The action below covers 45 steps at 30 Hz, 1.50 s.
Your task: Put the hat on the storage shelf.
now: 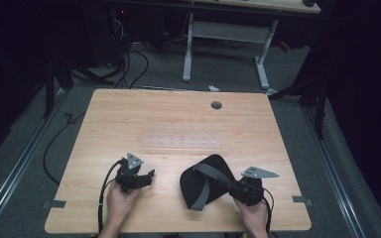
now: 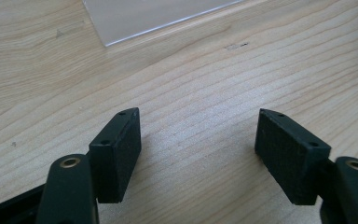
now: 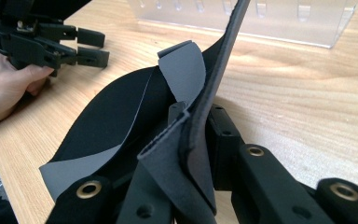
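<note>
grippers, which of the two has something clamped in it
The right gripper: its jaws are shut on the edge of the black fabric piece. The left gripper is open over bare table, with nothing between its jaws.

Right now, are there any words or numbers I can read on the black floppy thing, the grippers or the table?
None: no word, number or sign reads on the black fabric piece, its grey strap, the left gripper, the right gripper, the clear plastic rack or the table.

A lab: dark curtains, floor cables (tangled), bare wooden table.
</note>
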### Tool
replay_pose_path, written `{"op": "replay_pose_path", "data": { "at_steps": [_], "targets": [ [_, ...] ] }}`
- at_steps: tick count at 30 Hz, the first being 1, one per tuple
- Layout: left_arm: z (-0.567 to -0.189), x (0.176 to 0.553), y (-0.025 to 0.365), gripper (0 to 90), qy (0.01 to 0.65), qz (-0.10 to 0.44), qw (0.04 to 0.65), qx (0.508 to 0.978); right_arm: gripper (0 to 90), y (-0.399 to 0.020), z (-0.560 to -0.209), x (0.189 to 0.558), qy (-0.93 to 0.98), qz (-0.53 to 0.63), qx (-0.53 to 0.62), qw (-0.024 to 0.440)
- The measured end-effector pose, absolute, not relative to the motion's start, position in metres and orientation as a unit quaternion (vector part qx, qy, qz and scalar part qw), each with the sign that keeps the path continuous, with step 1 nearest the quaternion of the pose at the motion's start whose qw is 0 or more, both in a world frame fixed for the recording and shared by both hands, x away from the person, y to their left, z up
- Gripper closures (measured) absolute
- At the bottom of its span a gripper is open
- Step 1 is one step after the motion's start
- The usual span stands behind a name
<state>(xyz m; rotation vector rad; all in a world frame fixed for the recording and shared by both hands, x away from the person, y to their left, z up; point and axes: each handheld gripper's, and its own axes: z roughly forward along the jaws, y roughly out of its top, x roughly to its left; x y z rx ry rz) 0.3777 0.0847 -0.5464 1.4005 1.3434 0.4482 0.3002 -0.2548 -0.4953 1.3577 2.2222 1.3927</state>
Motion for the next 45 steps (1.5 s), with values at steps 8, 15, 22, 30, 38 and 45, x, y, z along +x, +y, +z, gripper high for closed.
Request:
{"op": "replay_pose_path", "data": {
  "at_steps": [8,15,22,30,38,45],
  "targets": [
    [-0.547,0.376,0.083,27.2,0.559,0.193,0.543,0.596,82.0,-0.256,-0.485,0.302,0.742,0.481,0.457,0.096],
    [-0.545,0.370,0.080,28.5,0.537,0.192,0.540,0.619,82.0,-0.255,-0.478,0.306,0.737,0.491,0.457,0.089],
    [-0.533,0.352,0.077,25.7,0.500,0.162,0.563,0.638,81.9,-0.249,-0.477,0.311,0.739,0.486,0.460,0.080],
    [-0.516,0.334,0.069,24.9,0.460,0.139,0.588,0.650,81.9,-0.245,-0.472,0.317,0.735,0.488,0.465,0.067],
    [-0.506,0.318,0.054,23.8,0.417,0.130,0.598,0.672,81.8,-0.240,-0.469,0.321,0.735,0.488,0.466,0.064],
    [-0.503,0.310,0.045,23.7,0.395,0.131,0.598,0.685,81.7,-0.231,-0.467,0.326,0.738,0.488,0.464,0.055]
  ]
}}
